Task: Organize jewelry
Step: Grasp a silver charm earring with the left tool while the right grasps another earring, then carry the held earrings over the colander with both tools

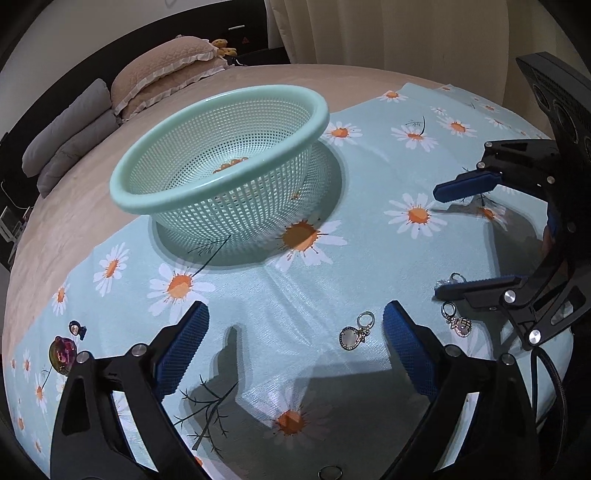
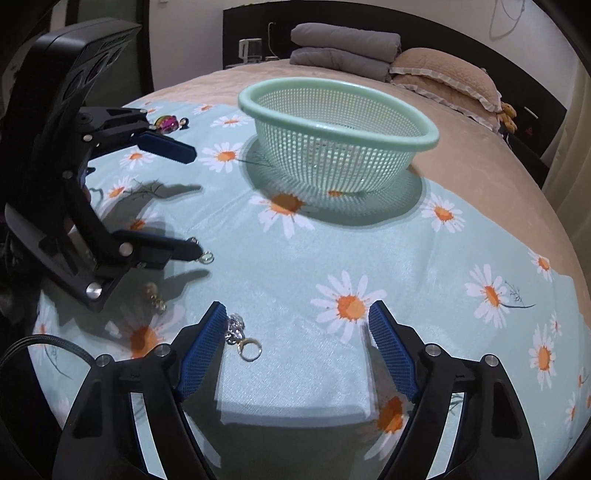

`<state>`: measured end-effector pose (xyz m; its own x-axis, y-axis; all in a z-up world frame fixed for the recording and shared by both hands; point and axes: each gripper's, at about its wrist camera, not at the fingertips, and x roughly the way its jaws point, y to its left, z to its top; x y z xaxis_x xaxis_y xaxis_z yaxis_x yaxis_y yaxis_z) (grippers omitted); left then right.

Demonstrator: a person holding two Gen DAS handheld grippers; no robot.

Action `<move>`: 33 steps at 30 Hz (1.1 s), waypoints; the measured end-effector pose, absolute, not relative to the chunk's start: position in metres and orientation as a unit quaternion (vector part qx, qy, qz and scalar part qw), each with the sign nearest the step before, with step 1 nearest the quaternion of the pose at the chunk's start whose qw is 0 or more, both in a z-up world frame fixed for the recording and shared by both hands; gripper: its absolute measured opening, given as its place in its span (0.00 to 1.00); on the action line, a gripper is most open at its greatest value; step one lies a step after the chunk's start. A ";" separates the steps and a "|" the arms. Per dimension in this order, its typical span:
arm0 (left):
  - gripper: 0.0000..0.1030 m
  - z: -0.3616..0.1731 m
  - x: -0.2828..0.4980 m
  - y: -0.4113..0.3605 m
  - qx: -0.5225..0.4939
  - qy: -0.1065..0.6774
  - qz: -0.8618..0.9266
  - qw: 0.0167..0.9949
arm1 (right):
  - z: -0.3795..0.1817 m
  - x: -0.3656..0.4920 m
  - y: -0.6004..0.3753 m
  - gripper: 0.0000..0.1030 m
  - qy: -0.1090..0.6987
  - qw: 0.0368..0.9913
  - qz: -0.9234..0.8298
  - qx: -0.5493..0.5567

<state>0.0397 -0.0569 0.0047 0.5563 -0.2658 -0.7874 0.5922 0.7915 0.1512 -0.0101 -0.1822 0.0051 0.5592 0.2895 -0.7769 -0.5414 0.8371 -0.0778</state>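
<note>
A mint green mesh basket [image 1: 221, 162] stands on a daisy-print cloth [image 1: 295, 295]; it also shows in the right wrist view [image 2: 340, 122]. My left gripper [image 1: 295, 347] is open and empty above the cloth, with a round silver charm [image 1: 352, 334] just inside its right finger. Another charm [image 1: 458, 323] lies to the right. My right gripper [image 2: 297, 343] is open and empty, with a sparkly ring charm [image 2: 243, 339] beside its left finger. An iridescent pink gem [image 1: 62, 354] and a small dark piece [image 1: 76, 328] lie at the far left.
The cloth covers a beige bed [image 1: 74, 236] with pillows [image 1: 166, 74] and folded grey blankets [image 2: 343, 48] at the head. Curtains [image 1: 388, 33] hang behind. A small ring [image 2: 207, 257] and a beaded piece [image 2: 155, 295] lie near the left gripper in the right wrist view.
</note>
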 end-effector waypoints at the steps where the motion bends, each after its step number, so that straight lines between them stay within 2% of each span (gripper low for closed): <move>1: 0.80 0.003 0.041 -0.057 0.202 0.404 -0.250 0.856 | 0.002 -0.012 -0.182 0.68 0.405 0.869 0.239 -0.154; 3: 0.67 -0.002 0.043 -0.057 0.199 0.413 -0.252 0.852 | 0.000 -0.013 -0.184 0.63 0.408 0.868 0.246 -0.140; 5: 0.61 -0.007 0.043 -0.059 0.202 0.420 -0.258 0.846 | -0.001 -0.015 -0.185 0.60 0.406 0.868 0.251 -0.134; 6: 0.56 -0.008 0.041 -0.060 0.203 0.418 -0.263 0.846 | -0.001 -0.017 -0.184 0.54 0.405 0.867 0.256 -0.137; 10: 0.48 -0.010 0.038 -0.061 0.200 0.417 -0.276 0.842 | -0.002 -0.018 -0.182 0.38 0.413 0.858 0.278 -0.124; 12: 0.32 -0.010 0.037 -0.061 0.194 0.418 -0.292 0.838 | -0.002 -0.022 -0.178 0.21 0.412 0.854 0.291 -0.127; 14: 0.24 -0.012 0.033 -0.065 0.201 0.416 -0.300 0.835 | -0.002 -0.025 -0.175 0.13 0.412 0.849 0.303 -0.131; 17: 0.12 -0.013 0.031 -0.069 0.199 0.418 -0.311 0.830 | -0.003 -0.025 -0.175 0.10 0.414 0.846 0.310 -0.125; 33: 0.11 -0.011 0.032 -0.065 0.192 0.418 -0.313 0.831 | 0.003 -0.028 -0.171 0.08 0.411 0.845 0.305 -0.158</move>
<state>0.0317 -0.0650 -0.0110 0.4547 -0.3601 -0.8146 0.6805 0.7306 0.0568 -0.0276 -0.1708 0.0025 0.4767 0.3856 -0.7900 -0.6448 0.7642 -0.0161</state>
